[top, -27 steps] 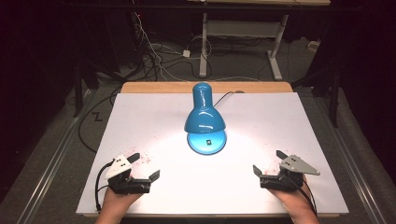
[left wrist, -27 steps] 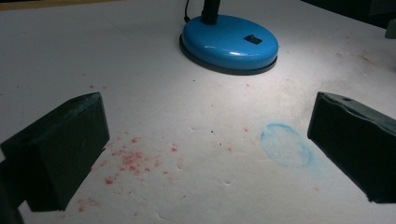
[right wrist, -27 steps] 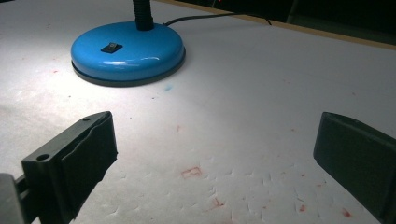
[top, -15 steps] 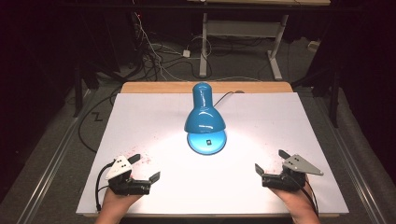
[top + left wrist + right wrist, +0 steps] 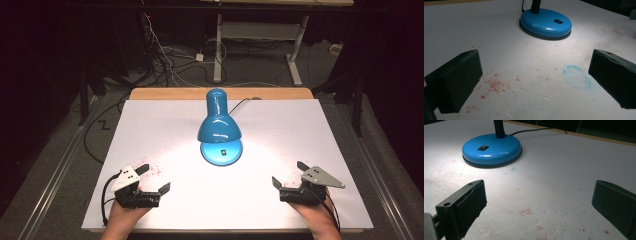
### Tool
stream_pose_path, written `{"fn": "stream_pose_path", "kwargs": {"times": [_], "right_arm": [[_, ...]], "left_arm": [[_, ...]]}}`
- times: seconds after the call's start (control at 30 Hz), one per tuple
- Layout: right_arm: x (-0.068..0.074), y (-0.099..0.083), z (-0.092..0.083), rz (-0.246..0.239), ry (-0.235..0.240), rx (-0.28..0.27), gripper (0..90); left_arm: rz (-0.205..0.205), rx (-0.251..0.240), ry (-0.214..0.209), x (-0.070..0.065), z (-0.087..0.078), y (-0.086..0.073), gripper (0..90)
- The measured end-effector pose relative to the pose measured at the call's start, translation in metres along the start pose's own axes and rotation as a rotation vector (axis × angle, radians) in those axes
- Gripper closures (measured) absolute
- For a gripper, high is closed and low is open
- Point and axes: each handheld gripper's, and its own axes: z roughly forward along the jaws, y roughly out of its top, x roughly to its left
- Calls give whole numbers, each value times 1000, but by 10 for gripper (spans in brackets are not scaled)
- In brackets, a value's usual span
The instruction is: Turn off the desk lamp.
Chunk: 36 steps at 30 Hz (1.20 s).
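Observation:
A blue desk lamp (image 5: 218,122) stands lit in the middle of the white table (image 5: 150,125), its shade bent down over its round base (image 5: 221,153). The base (image 5: 546,23) carries a black switch (image 5: 558,21) and appears in the right gripper view too (image 5: 491,148). My left gripper (image 5: 153,179) rests near the front left edge, open, nothing between its jaws. My right gripper (image 5: 289,173) rests near the front right, also open and empty. Both point toward the lamp, well short of it.
Red specks (image 5: 491,86) and a faint blue ring (image 5: 576,76) stain the table surface. The lamp's black cord (image 5: 534,130) runs off the far edge. Cables (image 5: 165,55) and desk legs (image 5: 218,45) lie on the dark floor beyond.
Both grippers have drifted slightly toward the table's front edge; their jaws stay open. The lamp has not moved.

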Motion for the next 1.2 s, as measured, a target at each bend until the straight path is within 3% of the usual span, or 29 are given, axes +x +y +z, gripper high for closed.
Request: {"fn": "stream_pose_path", "kwargs": {"times": [0.57,1.2], "right_arm": [[-3,-2,-1,22,8,28,172],[-5,-1,-3,50,37,55,533]], "left_arm": [[9,13,-3,0,3,-1,0],[18,20,-5,1,4,-2,0]]}}
